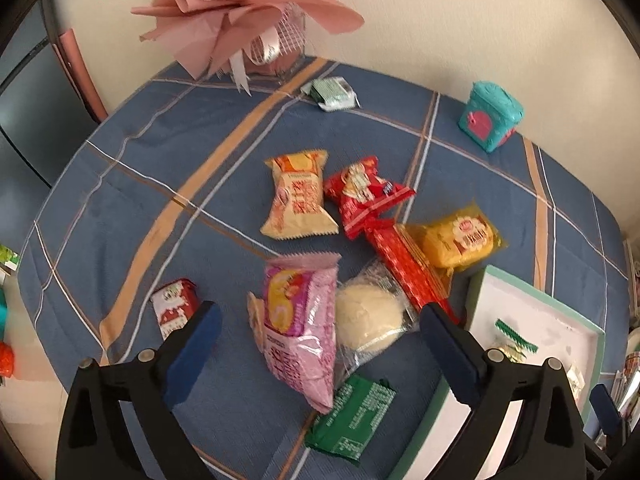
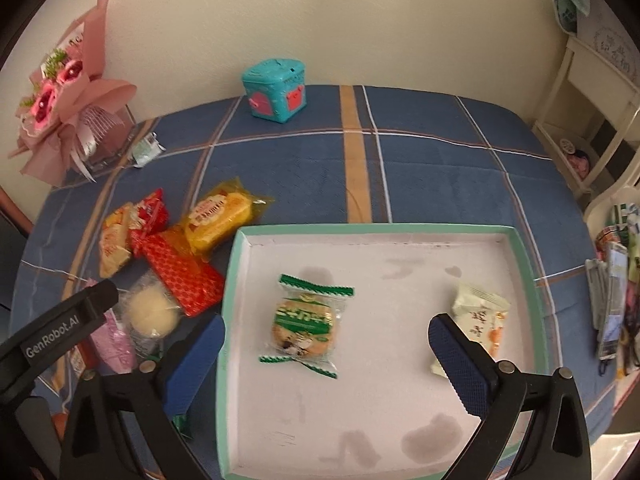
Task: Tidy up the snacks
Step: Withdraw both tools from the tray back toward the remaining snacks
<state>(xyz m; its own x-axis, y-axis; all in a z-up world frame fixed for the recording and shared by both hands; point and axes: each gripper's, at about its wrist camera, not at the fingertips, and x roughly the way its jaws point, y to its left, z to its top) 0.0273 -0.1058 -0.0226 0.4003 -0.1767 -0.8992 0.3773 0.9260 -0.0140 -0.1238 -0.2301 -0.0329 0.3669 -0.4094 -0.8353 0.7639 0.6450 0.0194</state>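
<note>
Snack packs lie in a pile on the blue plaid tablecloth (image 1: 120, 184). My left gripper (image 1: 318, 326) is open above a pink bag (image 1: 302, 328) and a clear-wrapped white bun (image 1: 368, 316). A green packet (image 1: 352, 420), a long red pack (image 1: 408, 264), a yellow pack (image 1: 460, 236), a red bag (image 1: 362, 192) and an orange-cream bag (image 1: 298, 196) lie around. My right gripper (image 2: 326, 340) is open over the white tray (image 2: 400, 360) with its mint rim (image 2: 228, 320). In the tray lie a green-wrapped cookie (image 2: 306, 324) and a pale packet (image 2: 480, 312).
A small red-white carton (image 1: 174, 306) lies left of the pile. A teal box (image 2: 276, 90) and a pink bouquet (image 2: 68, 92) stand at the back, with a small green-white packet (image 1: 332, 94) near the bouquet. More packs sit off the table's right edge (image 2: 612, 280). A cream chair (image 2: 588, 120) stands right.
</note>
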